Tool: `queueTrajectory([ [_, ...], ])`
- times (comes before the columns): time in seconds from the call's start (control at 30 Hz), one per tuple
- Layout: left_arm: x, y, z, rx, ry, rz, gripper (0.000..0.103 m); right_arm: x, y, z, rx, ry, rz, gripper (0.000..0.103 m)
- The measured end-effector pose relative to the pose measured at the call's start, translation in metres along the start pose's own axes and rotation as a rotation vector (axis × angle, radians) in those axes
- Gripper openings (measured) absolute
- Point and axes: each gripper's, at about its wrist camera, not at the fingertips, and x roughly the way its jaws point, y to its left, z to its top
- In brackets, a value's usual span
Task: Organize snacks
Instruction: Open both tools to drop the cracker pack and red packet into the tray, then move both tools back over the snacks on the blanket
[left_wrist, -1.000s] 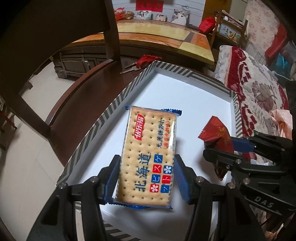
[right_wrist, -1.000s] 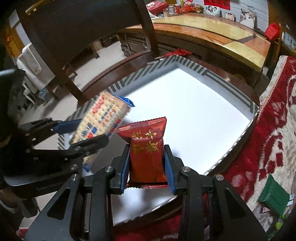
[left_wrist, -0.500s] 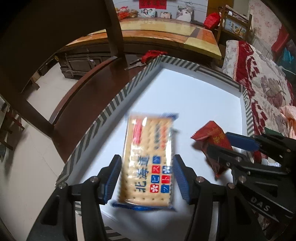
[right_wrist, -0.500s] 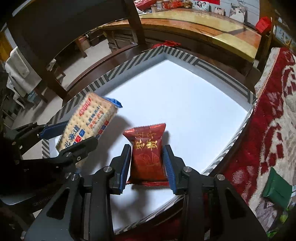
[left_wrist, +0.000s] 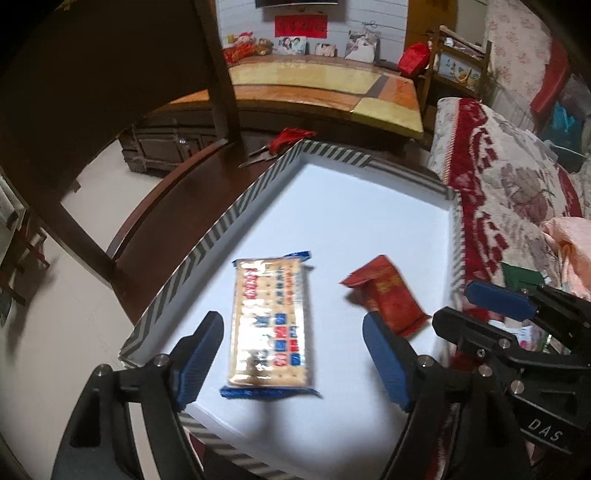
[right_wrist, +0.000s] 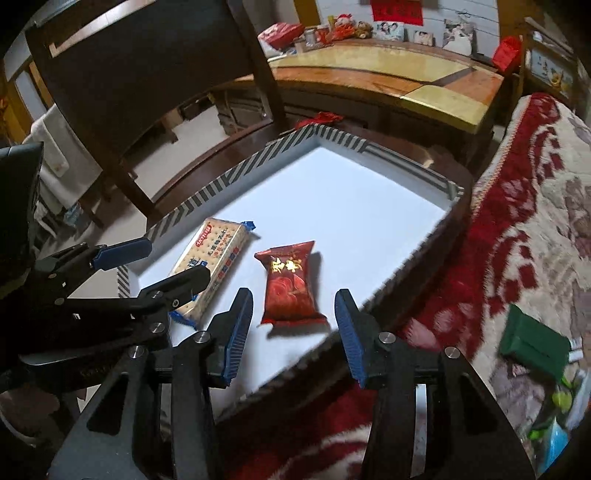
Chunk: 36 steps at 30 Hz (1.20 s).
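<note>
The cracker packet (left_wrist: 269, 325) is lying flat on the white floor of the striped-rim tray (left_wrist: 207, 243), toward its near left part, and the red snack pouch (right_wrist: 291, 284) is resting just to its right, the two apart. The left gripper (left_wrist: 291, 354) is hovering over the near end of the cracker packet with its jaws spread wide, touching nothing. The right gripper (right_wrist: 293, 332) is hanging at the near end of the red snack pouch, jaws likewise wide and gripping nothing. A red-patterned blanket (right_wrist: 517, 236) is lying right of the tray.
</note>
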Motion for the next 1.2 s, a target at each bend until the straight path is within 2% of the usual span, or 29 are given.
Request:
queueTrajectory([
  [0.27,-0.023,-0.032,-0.006,0.016,-0.038,-0.056,0.085,-0.041,-0.025,-0.024,0.074,-0.047,-0.047,0.046],
  [0.47,-0.034,-0.065,-0.013,0.064,-0.046,-0.09,0.085,-0.067,-0.049,-0.049,0.129,-0.065,-0.083,0.05],
  [0.83,-0.042,-0.126,-0.035,0.162,-0.015,-0.157,0.085,-0.109,-0.095,-0.099,0.215,-0.074,-0.161,0.05],
  [1.2,-0.042,-0.161,-0.053,0.225,0.019,-0.192,0.085,-0.133,-0.138,-0.155,0.309,-0.066,-0.221,0.05],
])
